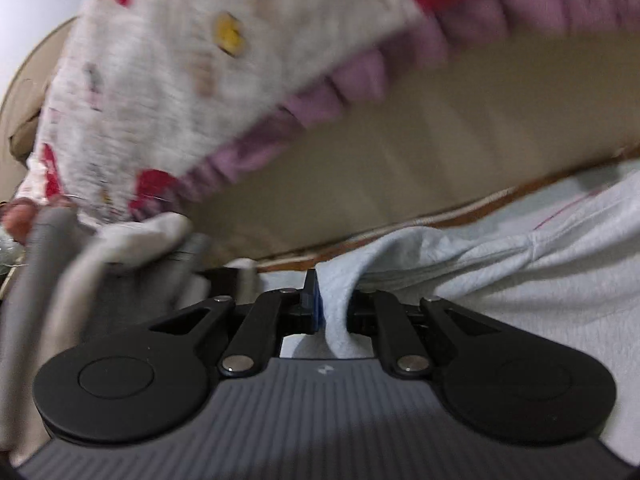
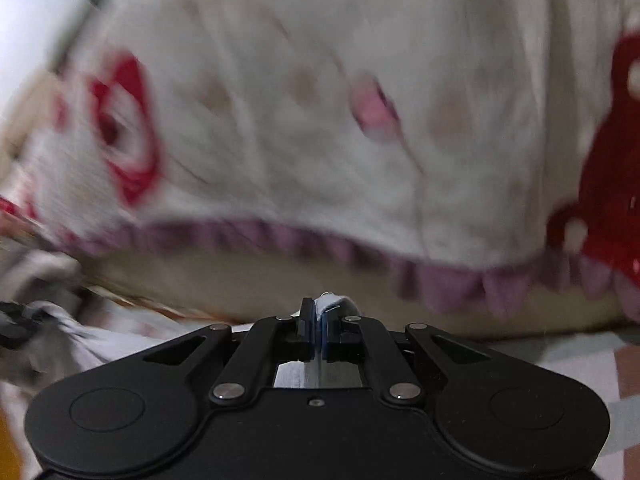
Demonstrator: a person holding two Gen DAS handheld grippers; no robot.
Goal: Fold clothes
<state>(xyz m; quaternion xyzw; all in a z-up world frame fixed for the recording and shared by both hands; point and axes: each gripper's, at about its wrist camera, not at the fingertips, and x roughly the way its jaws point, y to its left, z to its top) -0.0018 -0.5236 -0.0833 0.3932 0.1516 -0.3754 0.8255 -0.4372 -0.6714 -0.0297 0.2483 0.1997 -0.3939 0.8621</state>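
Quilt [image 2: 320, 120]: one, the biggest thing here; white, soft and puckered, printed with red shapes, a few pink and tan blotches and one yellow spot, and edged with a gathered mauve frill. It fills the upper part of both wrist views, much of it blurred.
Bed surface [image 1: 440, 152]: one broad tan band, smooth and flat-looking, running beneath the quilt's frill.
Pale blue garment [image 1: 500, 272]: one, a fine-knit, fleecy cloth with soft rounded folds and a stitched seam. It lies bunched on the near side of the tan band, at the right of the left wrist view, with a fold running down into the left gripper.
Left gripper [image 1: 324, 304]: matte black linkage arms with round steel pivots over a ribbed grey body; its two fingers are pinched together on a fold of the pale blue garment.
Right gripper [image 2: 318, 324]: same black build; its jaws are closed tight on a small tuft of pale blue cloth that pokes up between them. Whether this is the same garment I cannot tell.
Grey-white cloth [image 1: 132, 236]: a loose, blurred bunch at the left edge of the left wrist view; its shape is unclear.
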